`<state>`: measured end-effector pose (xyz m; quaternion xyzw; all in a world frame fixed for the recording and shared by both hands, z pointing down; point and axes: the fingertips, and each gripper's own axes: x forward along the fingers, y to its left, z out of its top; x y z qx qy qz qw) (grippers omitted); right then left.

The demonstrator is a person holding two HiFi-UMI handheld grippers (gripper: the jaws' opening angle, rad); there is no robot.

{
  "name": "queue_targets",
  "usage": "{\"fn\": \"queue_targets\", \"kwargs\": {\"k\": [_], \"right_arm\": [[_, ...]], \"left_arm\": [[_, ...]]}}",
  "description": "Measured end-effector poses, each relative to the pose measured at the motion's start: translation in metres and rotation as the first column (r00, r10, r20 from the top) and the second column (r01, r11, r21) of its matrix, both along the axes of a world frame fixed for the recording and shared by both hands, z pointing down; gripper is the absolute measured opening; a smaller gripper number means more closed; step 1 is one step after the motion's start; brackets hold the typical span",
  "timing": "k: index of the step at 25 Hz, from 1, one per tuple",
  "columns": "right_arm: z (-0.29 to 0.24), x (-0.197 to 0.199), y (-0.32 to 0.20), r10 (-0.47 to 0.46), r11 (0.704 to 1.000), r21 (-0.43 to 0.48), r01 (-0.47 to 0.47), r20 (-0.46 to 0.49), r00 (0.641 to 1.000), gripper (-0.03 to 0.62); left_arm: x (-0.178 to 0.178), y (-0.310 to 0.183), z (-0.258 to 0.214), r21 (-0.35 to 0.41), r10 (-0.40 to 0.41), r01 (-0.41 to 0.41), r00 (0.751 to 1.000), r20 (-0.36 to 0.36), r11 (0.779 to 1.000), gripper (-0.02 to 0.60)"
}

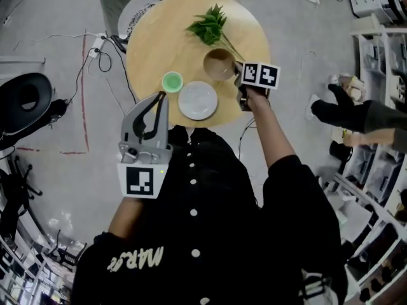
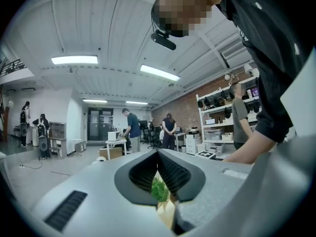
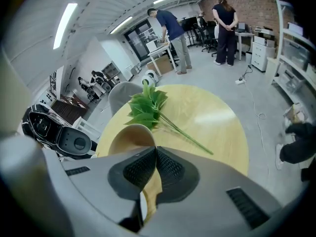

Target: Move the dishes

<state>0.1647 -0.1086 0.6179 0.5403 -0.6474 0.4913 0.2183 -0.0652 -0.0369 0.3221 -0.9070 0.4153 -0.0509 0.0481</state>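
Beige bowl toward the far right of the round surface, just beside the stem of a leafy sprig. Its right-hand rim is pinched in the right hand-held gripper, jaws closed almost fully on the thin wall. Round, fairly deep, smooth and matte. Looks like ceramic or stiff plastic, so judged rigid, light to moderate in weight, and probably breakable if dropped. Held by one edge only, so likely to tip or swing about the pinch. Best kept level and carried slowly, or taken deeper over the rim for a surer bite.

Nearer the body, a white plate: shallow, glossy, with a low raised lip. Judged stiff, slippery and fragile, with nowhere to take hold but an edge pinch at that lip. Just beside it on the left, a small green dish: round, low-walled, probably light, easy to take by the wall.

Surface of pale wood grain, circular and smooth. Sprig of soft green leaves on a thin stem, lying across the far part.

Left hand-held gripper raised over the near left edge, jaws brought together at the tips with nothing between them — dark ribbed pads, grey plastic body.
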Motion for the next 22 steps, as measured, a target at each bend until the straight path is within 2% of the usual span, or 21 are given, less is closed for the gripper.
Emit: {"fn": "queue_targets", "kwargs": {"k": [9,22], "right_arm": [[0.008,0.037,0.028,0.05,0.998,-0.022,-0.051,-0.016,0.999,0.012],[0.035,0.04,0.05,0.055,0.996,-0.063,-0.056,-0.022,0.998,0.012]], "left_arm": [[0.022,0.004,-0.005,0.012,0.047,-0.047,0.999,-0.005,0.999,0.003],[0.027,0.01,0.002,-0.016,0.047,-0.047,0.998,0.03,0.999,0.003]]}}
